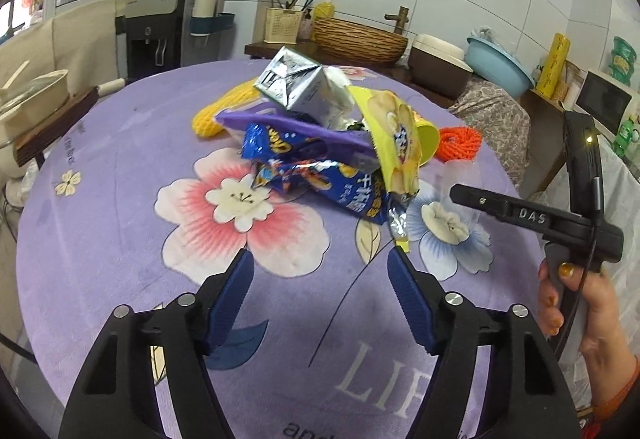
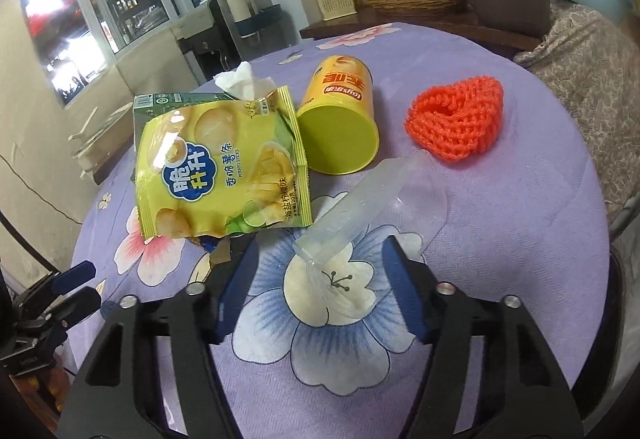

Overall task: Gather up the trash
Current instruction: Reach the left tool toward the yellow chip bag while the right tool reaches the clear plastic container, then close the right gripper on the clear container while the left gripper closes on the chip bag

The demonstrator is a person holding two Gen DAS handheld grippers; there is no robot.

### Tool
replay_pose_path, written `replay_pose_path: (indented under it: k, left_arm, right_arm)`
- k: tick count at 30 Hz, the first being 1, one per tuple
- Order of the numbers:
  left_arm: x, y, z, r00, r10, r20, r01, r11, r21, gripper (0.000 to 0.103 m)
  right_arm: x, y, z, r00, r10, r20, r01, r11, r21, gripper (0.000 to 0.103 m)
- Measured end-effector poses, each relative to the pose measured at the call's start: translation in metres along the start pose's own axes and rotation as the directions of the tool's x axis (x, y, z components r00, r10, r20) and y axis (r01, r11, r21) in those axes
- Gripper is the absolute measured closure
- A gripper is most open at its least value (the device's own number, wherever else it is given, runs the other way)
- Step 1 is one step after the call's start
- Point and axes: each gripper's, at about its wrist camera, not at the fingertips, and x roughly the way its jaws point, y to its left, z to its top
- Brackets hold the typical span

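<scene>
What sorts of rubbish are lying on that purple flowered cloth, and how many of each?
Snack bags: 2, the yellow-green potato stick bag and the blue snack bag
Foam fruit nets: 2, the orange net and the yellow net
Chip cans: 1, the yellow chip can
Cartons: 1, the silver carton
Clear plastic pieces: 1, the clear plastic cup
Tissues: 1, the white tissue
Total: 8

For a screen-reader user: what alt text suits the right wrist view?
Open right gripper straddles a crumpled clear plastic wrapper on a purple floral tablecloth. Beyond lie a yellow chip bag, yellow canister and orange net.
</scene>
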Motion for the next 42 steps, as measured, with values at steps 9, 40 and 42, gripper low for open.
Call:
replay_pose_path:
  k: [9,40,42]
  left_arm:
    - [0.018,-0.011,0.036,0.999,-0.039,0.018,0.039,0.999,0.007,0.040]
    - [0.065,-0.043,0.093,0.999,-0.019,-0.032,0.021,0.996,0.091,0.050]
    - [0.069,-0.046,0.091,0.999,-0.013,-0.039,0.016,0.995,0.101,0.048]
  right_arm:
    - [0.016,-0.003,0.006,1.000,-0.006,-0.024,0.004,0.998,-0.057,0.074]
    - [0.005,-0.008,-0.004,1.000,0.017,0.006,-0.016,0.993,-0.115,0.094]
    - [0.005,-0.007,-0.004,1.000,0.014,0.005,-0.013,0.993,-0.114,0.094]
